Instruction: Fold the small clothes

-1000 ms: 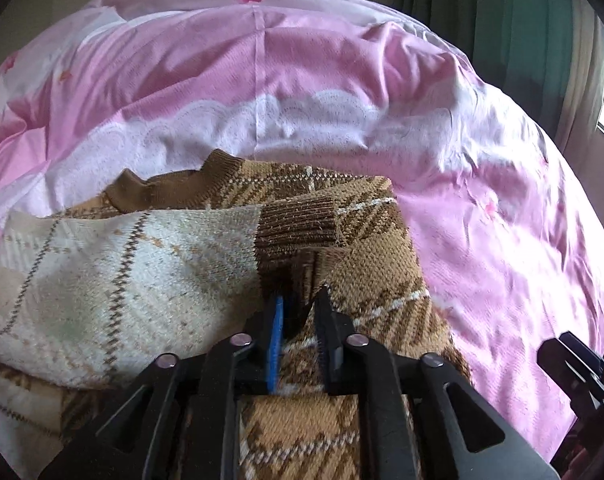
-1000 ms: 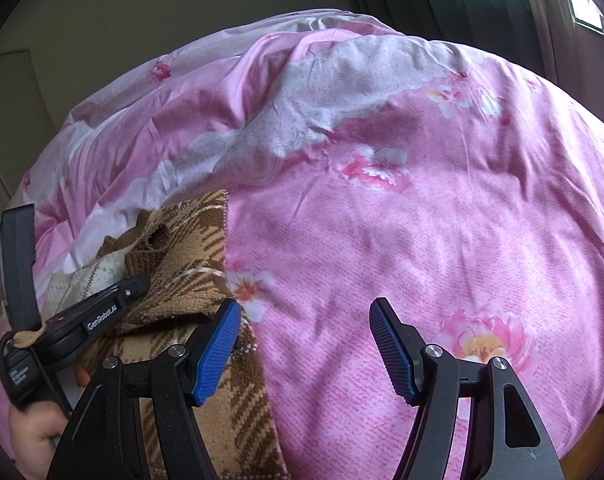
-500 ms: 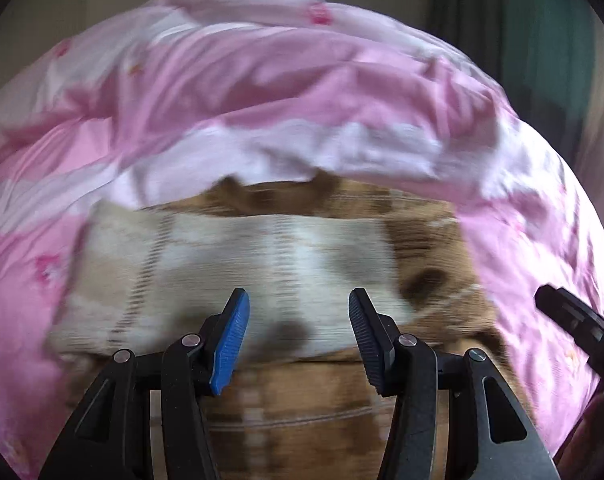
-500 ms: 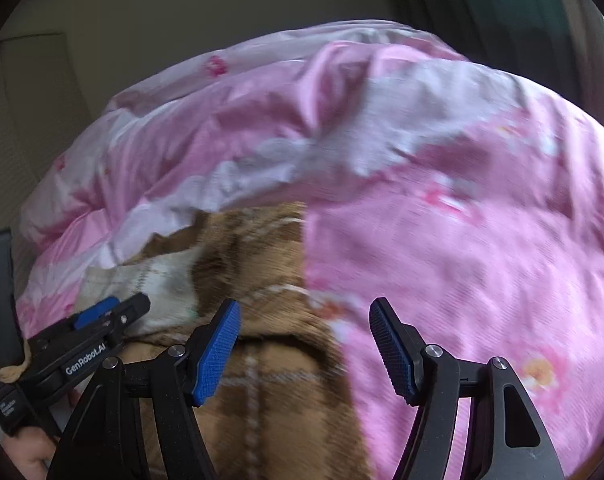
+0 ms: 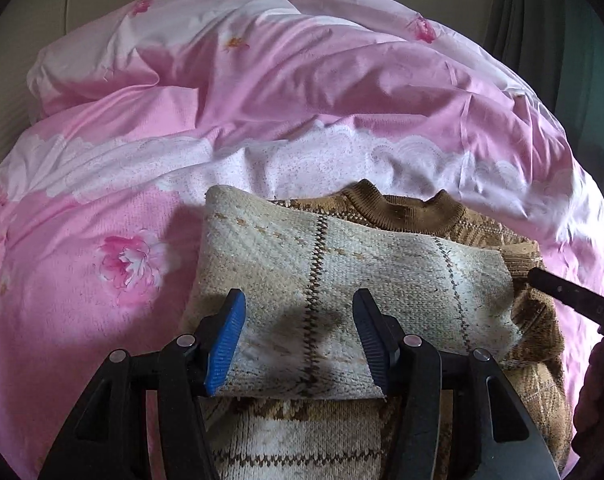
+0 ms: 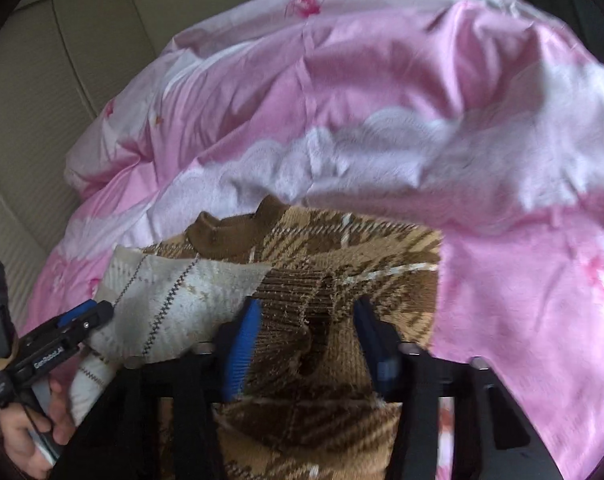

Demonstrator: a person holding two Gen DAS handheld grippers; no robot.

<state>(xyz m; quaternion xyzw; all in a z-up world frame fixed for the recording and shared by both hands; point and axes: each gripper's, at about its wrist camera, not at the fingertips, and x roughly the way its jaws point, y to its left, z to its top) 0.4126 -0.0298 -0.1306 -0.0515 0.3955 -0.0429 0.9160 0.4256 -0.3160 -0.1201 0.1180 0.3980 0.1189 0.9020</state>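
A small brown plaid sweater (image 5: 518,248) lies on the pink duvet (image 5: 261,92), collar (image 5: 406,210) away from me. Its cream sleeve (image 5: 342,272) is folded flat across the chest. My left gripper (image 5: 297,338) is open and empty, just above the cream sleeve. In the right wrist view the sweater (image 6: 362,248) and cream sleeve (image 6: 181,292) show too. My right gripper (image 6: 302,336) is open over the brown ribbed cuff (image 6: 297,292) on the sweater's right part. The left gripper (image 6: 61,340) shows there at the left, in a hand.
The pink flowered duvet (image 6: 382,80) is rumpled, with a white lace-print band (image 5: 302,160) behind the sweater. A beige padded headboard (image 6: 41,80) stands at the far left. A dark green curtain (image 5: 562,40) hangs at the right.
My left gripper has let go of the sweater fabric, opened and moved left over the cream sleeve. My right gripper has moved left from the bare duvet to above the sweater's cuff.
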